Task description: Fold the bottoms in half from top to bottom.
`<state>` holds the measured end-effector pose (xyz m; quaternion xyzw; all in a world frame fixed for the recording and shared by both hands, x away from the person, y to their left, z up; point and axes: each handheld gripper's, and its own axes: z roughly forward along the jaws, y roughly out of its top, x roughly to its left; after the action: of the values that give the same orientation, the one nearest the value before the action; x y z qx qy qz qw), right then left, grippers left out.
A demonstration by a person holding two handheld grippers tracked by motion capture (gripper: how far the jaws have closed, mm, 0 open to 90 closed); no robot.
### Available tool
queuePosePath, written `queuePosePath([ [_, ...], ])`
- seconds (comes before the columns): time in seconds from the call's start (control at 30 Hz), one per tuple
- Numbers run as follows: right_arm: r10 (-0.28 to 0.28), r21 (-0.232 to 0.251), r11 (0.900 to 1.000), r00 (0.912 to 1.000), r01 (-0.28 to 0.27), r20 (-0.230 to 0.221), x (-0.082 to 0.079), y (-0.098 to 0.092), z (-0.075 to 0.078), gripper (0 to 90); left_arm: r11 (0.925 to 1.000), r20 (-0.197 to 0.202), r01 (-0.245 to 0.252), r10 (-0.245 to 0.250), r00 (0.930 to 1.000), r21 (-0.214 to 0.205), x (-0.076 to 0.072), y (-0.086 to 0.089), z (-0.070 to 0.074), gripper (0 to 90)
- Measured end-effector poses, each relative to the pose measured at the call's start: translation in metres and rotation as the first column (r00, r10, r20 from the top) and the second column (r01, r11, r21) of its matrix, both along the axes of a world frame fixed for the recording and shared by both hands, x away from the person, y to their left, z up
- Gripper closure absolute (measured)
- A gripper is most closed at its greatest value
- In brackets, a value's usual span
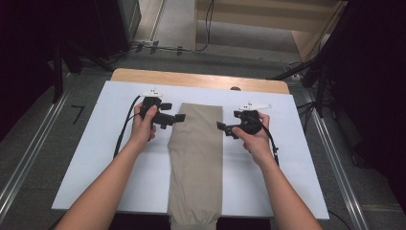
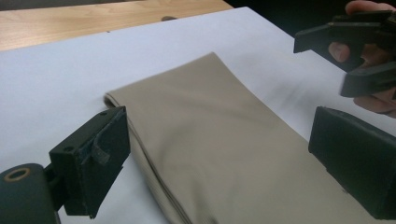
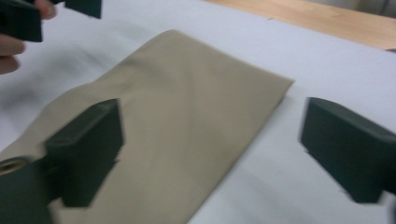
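White sheet (image 1: 287,163) over wooden table (image 1: 191,78)

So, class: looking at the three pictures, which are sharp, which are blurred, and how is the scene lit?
High view: white table cover brightly lit, surroundings dark, khaki cloth fairly sharp. Left gripper view: cloth crisp near its folded edge. Right gripper view: smeared throughout, edges of the right tongs soft.
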<state>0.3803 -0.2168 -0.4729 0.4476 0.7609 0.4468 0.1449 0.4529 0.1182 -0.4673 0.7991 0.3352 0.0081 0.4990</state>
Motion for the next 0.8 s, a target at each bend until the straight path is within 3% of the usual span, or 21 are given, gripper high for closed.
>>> queuePosePath([
  [0.1, -0.017, -0.03, 0.9994, 0.9997, 0.016, -0.017, 0.018, 0.004, -0.001, 13.5, 0.9993, -0.05, -0.03, 0.031, 0.9983, 0.021, 0.02, -0.006, -0.004, 11.1],
  [0.2, -0.056, -0.077, 0.9956, 0.9983, 0.054, -0.018, 0.035, 0.007, -0.006, 24.5, 0.9983, -0.074, -0.03, 0.033, 0.9967, 0.05, 0.033, -0.01, -0.008, 13.8],
  [0.27, -0.066, -0.078, 0.9949, 0.9974, 0.063, -0.031, 0.044, 0.007, -0.009, 27.8, 0.9976, -0.087, -0.024, 0.029, 0.9958, 0.065, 0.04, -0.013, -0.012, 13.9],
  [0.37, -0.093, -0.063, 0.9941, 0.9934, 0.088, -0.068, 0.059, 0.005, -0.016, 32.8, 0.9905, -0.098, -0.043, 0.056, 0.9936, 0.13, 0.049, -0.018, -0.021, 16.5],
  [0.53, -0.126, -0.085, 0.9894, 0.9872, 0.118, -0.097, 0.075, 0.006, -0.029, 34.5, 0.9774, -0.087, -0.081, 0.1, 0.9912, 0.195, 0.059, -0.023, -0.028, 24.2],
  [0.6, -0.129, -0.091, 0.9887, 0.9853, 0.12, -0.111, 0.08, 0.006, -0.035, 35.9, 0.9715, -0.089, -0.109, 0.13, 0.9875, 0.211, 0.062, -0.024, -0.029, 32.3],
  [0.67, -0.129, -0.098, 0.9883, 0.984, 0.117, -0.124, 0.084, 0.007, -0.039, 37.0, 0.9714, -0.094, -0.108, 0.131, 0.9869, 0.211, 0.064, -0.025, -0.03, 35.7],
  [0.73, -0.134, -0.116, 0.986, 0.9834, 0.12, -0.122, 0.087, 0.008, -0.044, 39.2, 0.9602, -0.079, -0.111, 0.135, 0.9877, 0.257, 0.066, -0.027, -0.031, 38.9],
  [0.8, -0.148, -0.12, 0.9835, 0.9841, 0.136, -0.099, 0.089, 0.011, -0.047, 42.0, 0.9593, -0.075, -0.105, 0.129, 0.9888, 0.262, 0.067, -0.028, -0.032, 41.0],
])
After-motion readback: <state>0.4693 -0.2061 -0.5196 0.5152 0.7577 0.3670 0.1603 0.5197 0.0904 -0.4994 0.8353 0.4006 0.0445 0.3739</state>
